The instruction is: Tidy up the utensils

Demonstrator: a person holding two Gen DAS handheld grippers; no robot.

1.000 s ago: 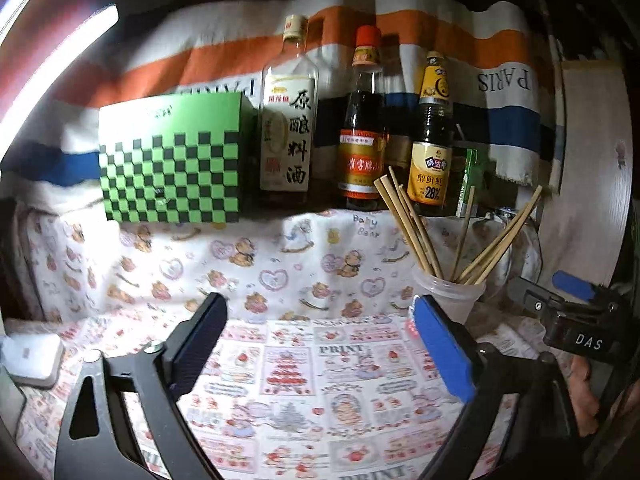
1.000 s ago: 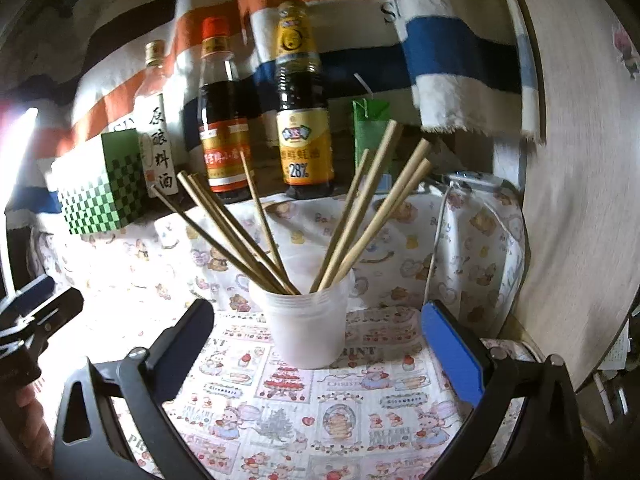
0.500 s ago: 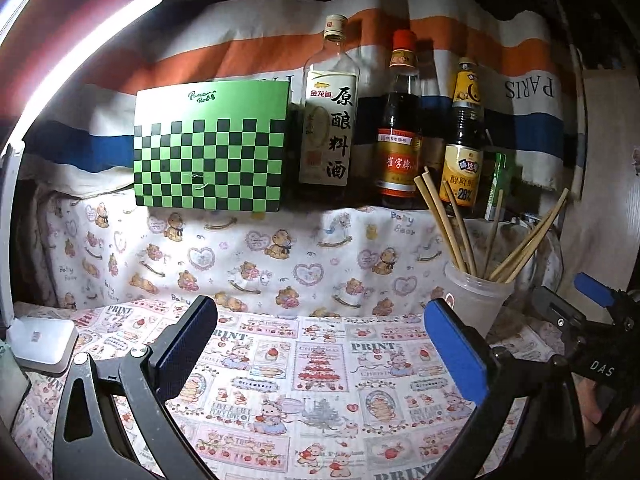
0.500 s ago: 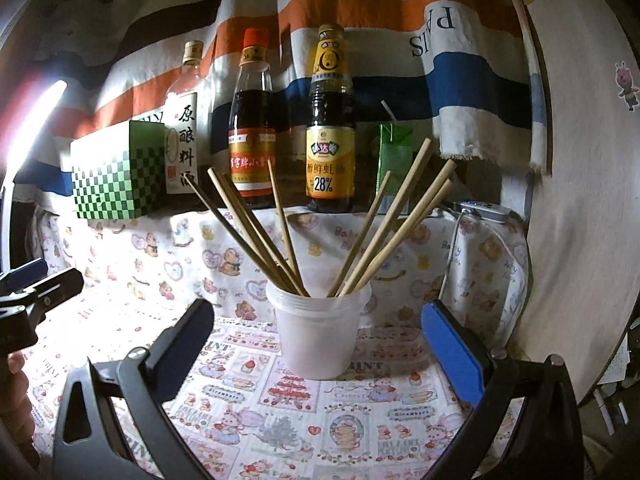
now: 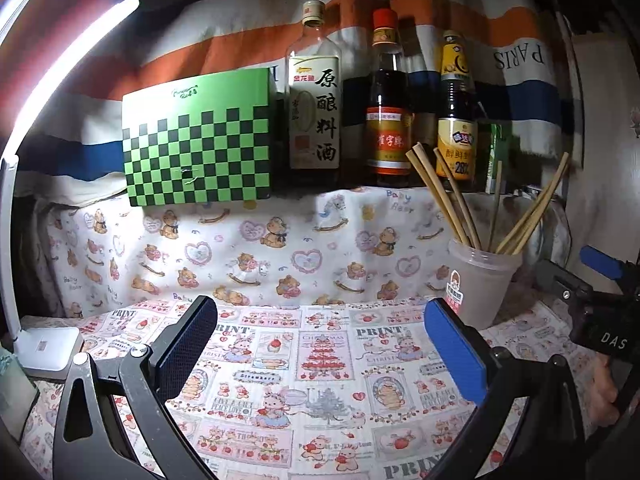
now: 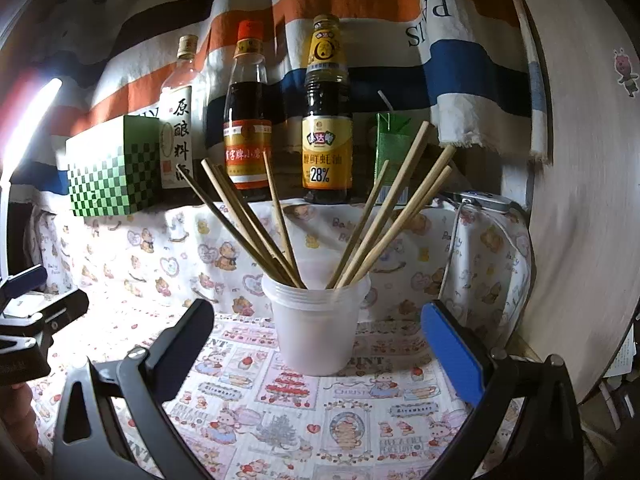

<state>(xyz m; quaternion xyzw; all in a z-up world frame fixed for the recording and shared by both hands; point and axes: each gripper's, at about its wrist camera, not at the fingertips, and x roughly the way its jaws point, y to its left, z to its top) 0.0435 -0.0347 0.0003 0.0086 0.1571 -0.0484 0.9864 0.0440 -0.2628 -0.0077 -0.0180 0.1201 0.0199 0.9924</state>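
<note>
Gaping wide and empty, the left gripper (image 5: 320, 344) and right gripper (image 6: 318, 340) have both drawn back — chopsticks (image 6: 280, 224) stay fanned in the plastic cup (image 6: 316, 328).

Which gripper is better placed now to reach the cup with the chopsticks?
Probably the right gripper: the cup stands centred before its open fingers. For the left gripper, it sits off to the right.

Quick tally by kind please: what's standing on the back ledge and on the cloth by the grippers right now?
Bottles: 3
Green checkered box: 1
Green carton: 1
Cup: 1
Chopsticks, in the cup: about 8; some overlap, so the count is not exact
Lamp: 1
Total: about 15
</note>
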